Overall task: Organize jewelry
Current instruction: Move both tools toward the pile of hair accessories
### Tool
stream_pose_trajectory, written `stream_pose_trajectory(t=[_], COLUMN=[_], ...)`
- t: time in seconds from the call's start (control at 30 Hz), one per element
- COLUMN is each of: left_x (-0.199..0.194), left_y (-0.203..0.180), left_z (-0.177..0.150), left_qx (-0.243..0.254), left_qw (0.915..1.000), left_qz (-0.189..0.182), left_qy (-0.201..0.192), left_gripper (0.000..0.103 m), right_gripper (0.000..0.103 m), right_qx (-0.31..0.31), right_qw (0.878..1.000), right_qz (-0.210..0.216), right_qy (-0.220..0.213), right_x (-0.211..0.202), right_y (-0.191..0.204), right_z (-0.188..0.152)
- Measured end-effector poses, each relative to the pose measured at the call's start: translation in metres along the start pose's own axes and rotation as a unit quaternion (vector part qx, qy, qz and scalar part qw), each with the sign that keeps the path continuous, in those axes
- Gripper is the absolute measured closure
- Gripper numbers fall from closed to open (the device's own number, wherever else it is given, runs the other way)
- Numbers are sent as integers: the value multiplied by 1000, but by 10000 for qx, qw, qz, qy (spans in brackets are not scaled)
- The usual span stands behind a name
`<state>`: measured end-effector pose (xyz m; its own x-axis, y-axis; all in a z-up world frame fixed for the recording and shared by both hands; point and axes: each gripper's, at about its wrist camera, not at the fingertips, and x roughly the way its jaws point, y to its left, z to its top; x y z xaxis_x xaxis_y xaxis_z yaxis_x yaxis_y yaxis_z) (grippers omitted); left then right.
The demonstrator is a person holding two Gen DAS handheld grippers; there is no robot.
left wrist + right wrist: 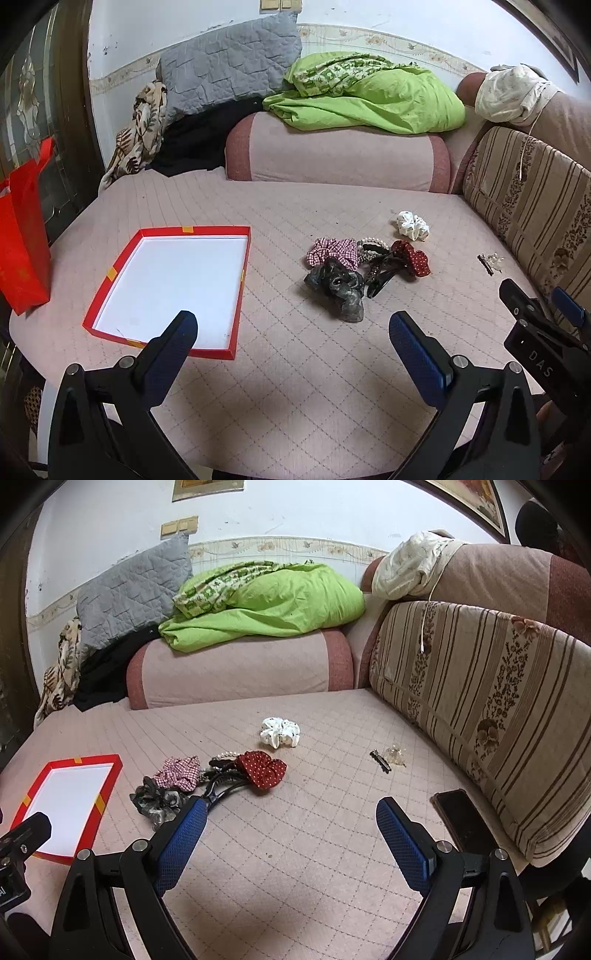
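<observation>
A red-rimmed box lid with a white inside (110, 275) (35, 786) lies empty on the pink quilted sofa seat at the left. A pile of hair accessories lies mid-seat: a checked scrunchie (334, 251) (179, 771), a grey-black scrunchie (338, 288) (157, 803), a red dotted bow clip (413, 258) (262, 770), a pearl band and black clips. A white scrunchie (413, 225) (280, 732) lies apart. Small hairpins (489, 262) (386, 758) lie at the right. My left gripper (293, 330) is open and empty above the seat. My right gripper (291, 818) (537, 299) is open and empty.
A red paper bag (24, 236) stands left of the lid. A phone (460, 818) lies by the striped back cushion (480, 709). A bolster (336, 155), a green blanket (369, 96) and a grey pillow (229, 62) line the back.
</observation>
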<state>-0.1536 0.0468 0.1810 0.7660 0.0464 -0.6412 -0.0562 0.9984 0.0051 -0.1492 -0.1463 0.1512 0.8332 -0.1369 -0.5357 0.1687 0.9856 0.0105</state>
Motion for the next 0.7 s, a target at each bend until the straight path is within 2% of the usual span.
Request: stream_pose_trajectory(t=[0.13, 0.43, 0.53, 0.63, 0.7], left_x=[-5, 24, 43, 68, 87], left_y=[-2, 14, 20, 26, 26], left_z=[-3, -2, 3, 3, 4], left_qx=[35, -102, -155, -234, -312], left_qw=[10000, 9994, 9990, 9974, 9948], left_qz=[36, 121, 35, -135, -345], left_qy=[8, 302, 429, 662, 905], left_gripper=[0, 0, 0, 0, 2], right_gripper=[7, 7, 7, 8, 13], right_qx=[11, -11, -63, 35, -125], right_qw=[9999, 9992, 9981, 9924, 9908], right_qz=[38, 302, 453, 897, 980], right_qy=[-118, 253, 405, 845, 928], right_x=[-6, 20, 36, 62, 80], right_y=[-4, -1, 2, 5, 10], right_z=[-1, -10, -11, -10, -11])
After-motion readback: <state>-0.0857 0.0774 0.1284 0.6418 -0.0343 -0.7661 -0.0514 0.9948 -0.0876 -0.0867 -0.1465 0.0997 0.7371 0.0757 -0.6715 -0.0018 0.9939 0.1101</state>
